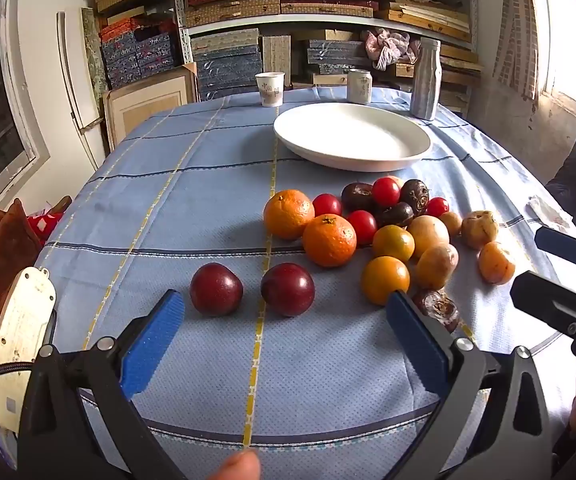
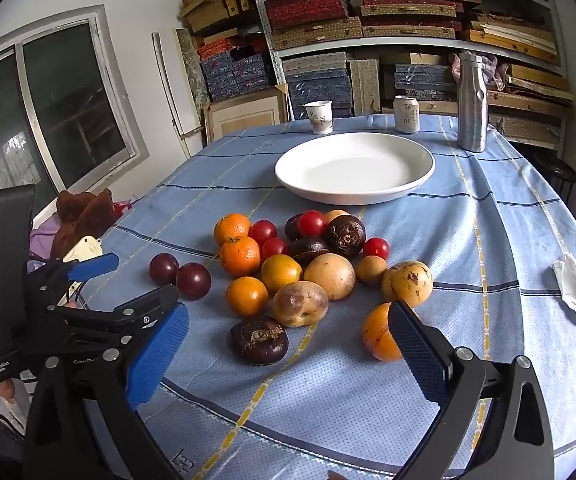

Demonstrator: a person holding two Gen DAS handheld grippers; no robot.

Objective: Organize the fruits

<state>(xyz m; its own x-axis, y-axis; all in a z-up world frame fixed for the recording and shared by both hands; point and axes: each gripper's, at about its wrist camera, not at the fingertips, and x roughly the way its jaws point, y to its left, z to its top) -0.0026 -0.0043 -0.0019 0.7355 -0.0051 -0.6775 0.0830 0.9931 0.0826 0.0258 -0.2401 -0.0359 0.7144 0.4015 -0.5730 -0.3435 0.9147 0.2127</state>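
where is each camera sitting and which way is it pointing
Left wrist: on the left gripper, jaws open, angled down at two plums; a fingertip shows below, the right gripper at the right edge.
Right wrist: on the right gripper, open, aimed at the fruit pile; left gripper at left.
Both share the plate, fruit and shelves.

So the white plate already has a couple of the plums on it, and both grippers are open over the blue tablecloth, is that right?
Not quite. The white plate has nothing on it; both dark red plums lie on the blue tablecloth near the left gripper, as the left wrist view shows. The left gripper and the right gripper are both open.
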